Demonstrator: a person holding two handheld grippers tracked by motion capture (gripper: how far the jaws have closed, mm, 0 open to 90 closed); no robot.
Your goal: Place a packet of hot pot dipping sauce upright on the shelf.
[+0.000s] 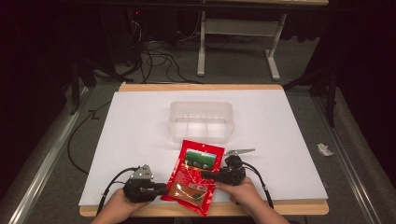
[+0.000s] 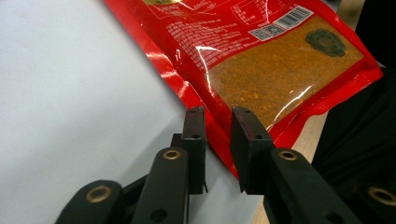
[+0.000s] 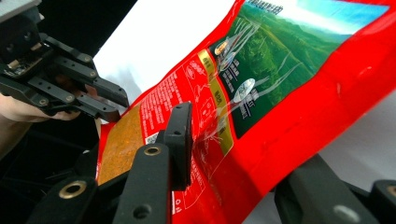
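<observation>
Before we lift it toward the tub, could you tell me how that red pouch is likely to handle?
The red pouch will probably sag: it already bends where the right hand-held gripper pinches it. Its glossy film may be slippery. The loose powder could shift.

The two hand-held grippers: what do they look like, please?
Both the left hand-held gripper and the right hand-held gripper are black, with flat jaws on bars joined by brass-ringed pivots. Each carries a grey three-cornered plate and trails a black cable. No sleeves show.
</observation>
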